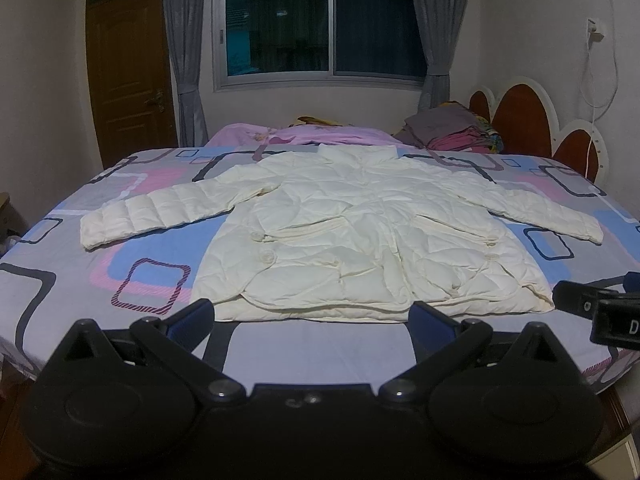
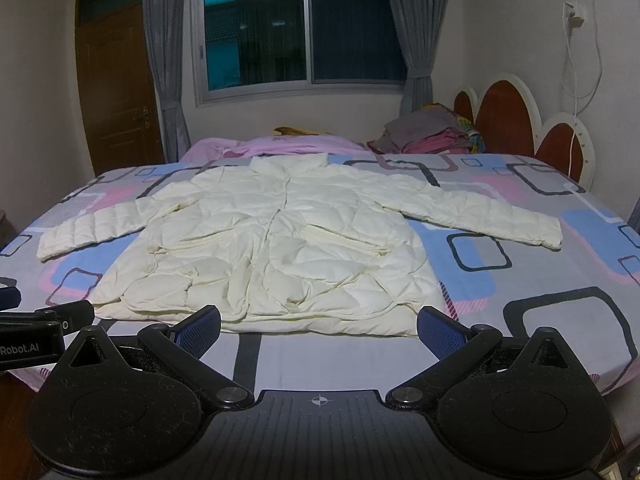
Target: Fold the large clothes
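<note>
While both tongs hover at the bed's near edge:
Jacket: cream quilted puffer jacket (image 1: 360, 232) flat on the patterned bedsheet (image 1: 152, 248), sleeves towards 9 and 3 o'clock.
Left gripper (image 1: 312, 320): released, empty.
Right gripper (image 2: 318, 326): released, empty.

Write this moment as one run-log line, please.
jacket: flat on bed, sleeves spread, unfolded | left hand-held gripper: open, empty | right hand-held gripper: open, empty
</note>
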A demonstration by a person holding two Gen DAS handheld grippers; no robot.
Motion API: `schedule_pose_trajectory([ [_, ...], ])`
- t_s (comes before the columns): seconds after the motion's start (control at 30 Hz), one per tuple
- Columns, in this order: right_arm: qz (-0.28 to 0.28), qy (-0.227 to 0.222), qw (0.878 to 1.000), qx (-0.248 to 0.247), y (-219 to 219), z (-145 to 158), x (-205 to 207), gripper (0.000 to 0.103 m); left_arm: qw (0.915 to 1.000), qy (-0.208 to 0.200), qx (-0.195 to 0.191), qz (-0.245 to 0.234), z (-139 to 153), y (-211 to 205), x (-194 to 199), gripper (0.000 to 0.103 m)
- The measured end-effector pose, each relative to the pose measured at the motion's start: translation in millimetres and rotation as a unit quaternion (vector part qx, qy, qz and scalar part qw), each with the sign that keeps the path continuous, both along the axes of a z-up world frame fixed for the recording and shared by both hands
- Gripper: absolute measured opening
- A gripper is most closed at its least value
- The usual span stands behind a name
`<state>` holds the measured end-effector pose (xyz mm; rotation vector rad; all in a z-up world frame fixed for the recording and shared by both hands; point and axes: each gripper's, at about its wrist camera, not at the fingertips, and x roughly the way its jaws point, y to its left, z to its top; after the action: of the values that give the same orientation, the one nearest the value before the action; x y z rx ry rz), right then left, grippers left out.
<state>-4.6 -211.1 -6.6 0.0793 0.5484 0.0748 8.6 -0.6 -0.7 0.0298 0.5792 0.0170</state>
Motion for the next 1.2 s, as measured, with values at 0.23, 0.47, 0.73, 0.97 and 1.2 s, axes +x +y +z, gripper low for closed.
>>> schedule_pose_trajectory([
  [0.23, 0.003, -0.001, 1.0, -0.001, 1, -1, 0, 0.103, 1.0, -0.002, -0.001, 0.003, -2, 2, -2, 0.103],
  [0.47, 0.004, 0.0, 1.0, -0.002, 4, -1, 1, 0.103, 1.0, -0.001, -0.002, 0.004, -2, 5, -4, 0.103],
  [0.73, 0.003, -0.002, 1.0, -0.004, 6, -1, 0, 0.103, 1.0, -0.003, -0.003, 0.003, -1, 7, -4, 0.103],
  [0.97, 0.002, -0.002, 1.0, -0.003, 6, 0, -1, 0.103, 1.0, -0.003, -0.003, 0.0, -1, 8, -5, 0.103],
  [1.2, -0.008, 0.002, 1.0, -0.003, 5, -1, 1, 0.103, 0.9999, -0.011, -0.006, -0.009, 0, 10, -4, 0.103],
])
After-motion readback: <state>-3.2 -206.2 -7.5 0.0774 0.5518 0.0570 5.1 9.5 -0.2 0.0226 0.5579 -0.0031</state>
